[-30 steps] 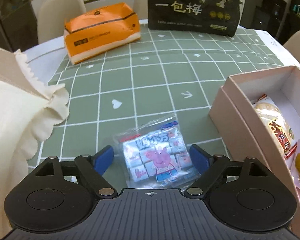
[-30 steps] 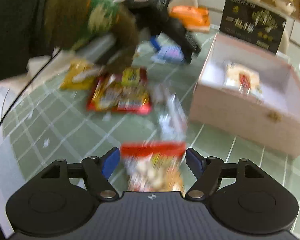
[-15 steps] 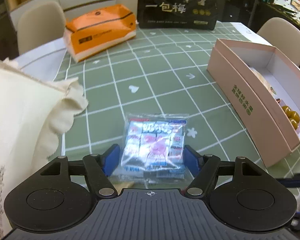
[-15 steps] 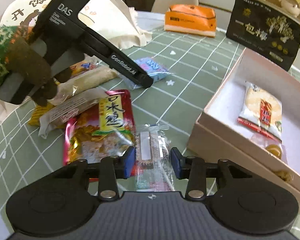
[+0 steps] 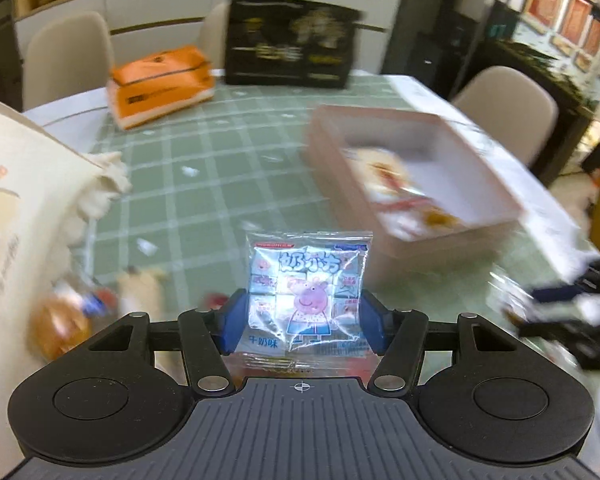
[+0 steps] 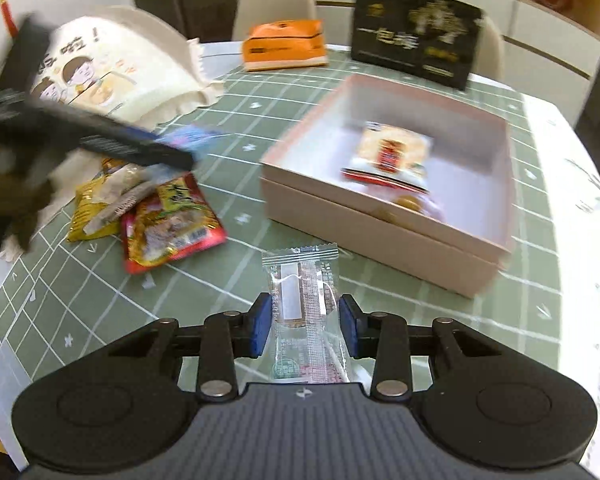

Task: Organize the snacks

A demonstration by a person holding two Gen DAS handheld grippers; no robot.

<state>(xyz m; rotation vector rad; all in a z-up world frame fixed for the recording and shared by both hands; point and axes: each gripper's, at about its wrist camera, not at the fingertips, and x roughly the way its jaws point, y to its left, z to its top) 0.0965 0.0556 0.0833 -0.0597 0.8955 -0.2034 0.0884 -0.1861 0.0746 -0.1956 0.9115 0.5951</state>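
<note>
My left gripper [image 5: 302, 326] is shut on a blue cartoon-pig snack packet [image 5: 306, 296] and holds it above the table; it shows blurred in the right wrist view [image 6: 192, 138]. My right gripper [image 6: 303, 330] is shut on a clear wrapped biscuit packet [image 6: 304, 308], lifted off the table. The open pink box [image 6: 376, 236] lies ahead of it, with a rice-cracker packet [image 6: 392, 152] and small sweets inside. The box is at the right in the left wrist view [image 5: 440, 236].
A red snack bag [image 6: 172, 220], a yellow bag [image 6: 88, 212] and a pale wrapped stick lie left of the box. A cream cloth bag [image 6: 112, 68], an orange tissue pack [image 6: 284, 44] and a black gift bag [image 6: 416, 32] stand further back on the green checked tablecloth.
Both grippers have risen from the table with their packets. The left one has lifted the pig packet and swung toward the box. The right one has lifted the clear biscuit packet.
</note>
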